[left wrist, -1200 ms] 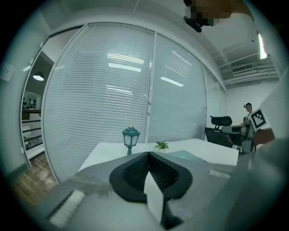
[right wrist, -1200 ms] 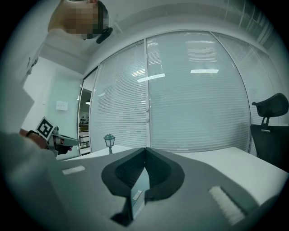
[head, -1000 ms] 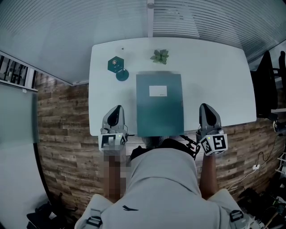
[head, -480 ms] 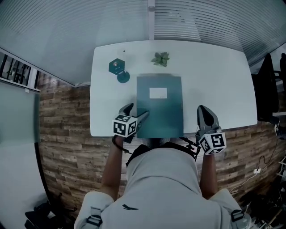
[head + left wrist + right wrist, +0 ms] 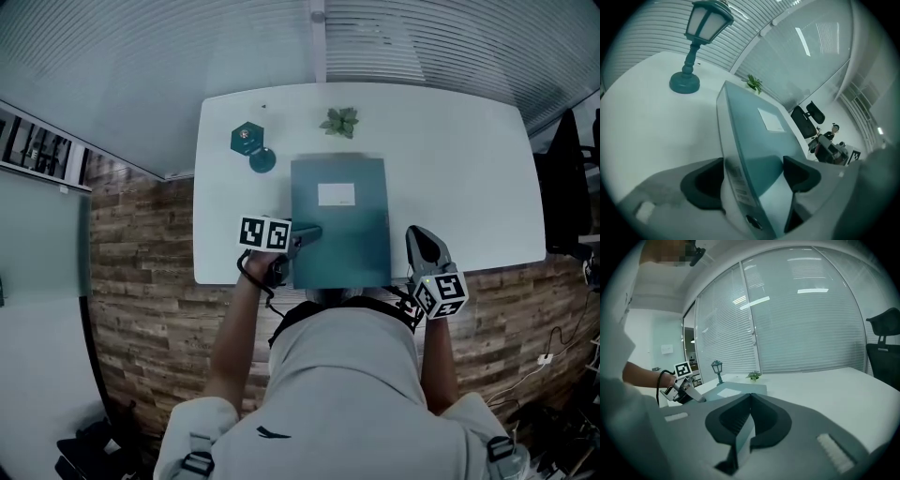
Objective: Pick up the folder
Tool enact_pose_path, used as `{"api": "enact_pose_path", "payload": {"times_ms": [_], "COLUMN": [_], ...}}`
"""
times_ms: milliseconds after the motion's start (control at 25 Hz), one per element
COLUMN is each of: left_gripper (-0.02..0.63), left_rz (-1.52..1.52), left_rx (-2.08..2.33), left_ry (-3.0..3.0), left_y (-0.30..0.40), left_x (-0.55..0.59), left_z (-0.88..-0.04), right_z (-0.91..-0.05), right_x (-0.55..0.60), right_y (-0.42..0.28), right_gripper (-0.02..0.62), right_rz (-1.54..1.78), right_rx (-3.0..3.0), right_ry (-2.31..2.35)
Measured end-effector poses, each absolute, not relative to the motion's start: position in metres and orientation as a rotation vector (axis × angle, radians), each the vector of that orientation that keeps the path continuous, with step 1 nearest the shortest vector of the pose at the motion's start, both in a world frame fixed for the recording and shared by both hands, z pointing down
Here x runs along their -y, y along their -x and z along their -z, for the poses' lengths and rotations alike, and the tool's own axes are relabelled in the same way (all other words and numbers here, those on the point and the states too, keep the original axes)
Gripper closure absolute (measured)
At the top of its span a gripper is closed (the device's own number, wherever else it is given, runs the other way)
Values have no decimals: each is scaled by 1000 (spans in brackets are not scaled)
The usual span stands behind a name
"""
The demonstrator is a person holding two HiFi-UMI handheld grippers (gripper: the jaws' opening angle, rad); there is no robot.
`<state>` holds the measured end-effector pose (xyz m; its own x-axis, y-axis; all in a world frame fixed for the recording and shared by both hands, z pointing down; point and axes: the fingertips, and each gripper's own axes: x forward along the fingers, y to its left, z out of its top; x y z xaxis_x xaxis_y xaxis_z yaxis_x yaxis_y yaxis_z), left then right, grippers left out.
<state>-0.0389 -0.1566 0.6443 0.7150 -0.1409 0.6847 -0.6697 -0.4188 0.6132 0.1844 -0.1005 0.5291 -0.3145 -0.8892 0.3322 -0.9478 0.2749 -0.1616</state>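
Observation:
A teal folder (image 5: 339,225) with a white label lies flat on the white table (image 5: 469,169), its near end at the table's front edge. My left gripper (image 5: 307,234) reaches in from the left at the folder's near left edge. In the left gripper view the folder's spine edge (image 5: 754,136) stands between the jaws of the left gripper (image 5: 751,178), which are opening wide; the pads do not press on it. My right gripper (image 5: 419,236) is shut and empty, just right of the folder at the table's front edge. The right gripper view shows its closed jaws (image 5: 749,401) and the folder (image 5: 736,390) beyond.
A teal lantern-style lamp (image 5: 251,145) stands at the table's far left, and a small potted plant (image 5: 339,121) just beyond the folder's far end. Black office chairs (image 5: 562,178) stand off the table's right side. Slatted blinds back the table.
My left gripper swung from the table's front edge rightwards onto the folder's left edge, turned over, and its jaws opened. My right gripper dropped slightly and stayed shut.

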Motion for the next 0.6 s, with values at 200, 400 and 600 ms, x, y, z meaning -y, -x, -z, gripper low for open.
{"api": "enact_pose_path", "payload": {"times_ms": [200,400,600], "left_gripper": [207,210,213], "left_rz": [-646,-620,-593], "left_rx": [634,641,651], "left_ry": [-1940,-1945,-1950], "left_y": [40,41,43], "left_x": [155,156,156], "left_z": [-644,-644,-644], "right_z": [-529,-529,-544], "right_x": [104,105,107], "right_y": [-176,-173,-183], "right_gripper": [594,594,594], "right_rz": [-480,-478,-694], "right_rx": [2381,2386,2314], "right_ry": [-1686,-1672,-1678]}}
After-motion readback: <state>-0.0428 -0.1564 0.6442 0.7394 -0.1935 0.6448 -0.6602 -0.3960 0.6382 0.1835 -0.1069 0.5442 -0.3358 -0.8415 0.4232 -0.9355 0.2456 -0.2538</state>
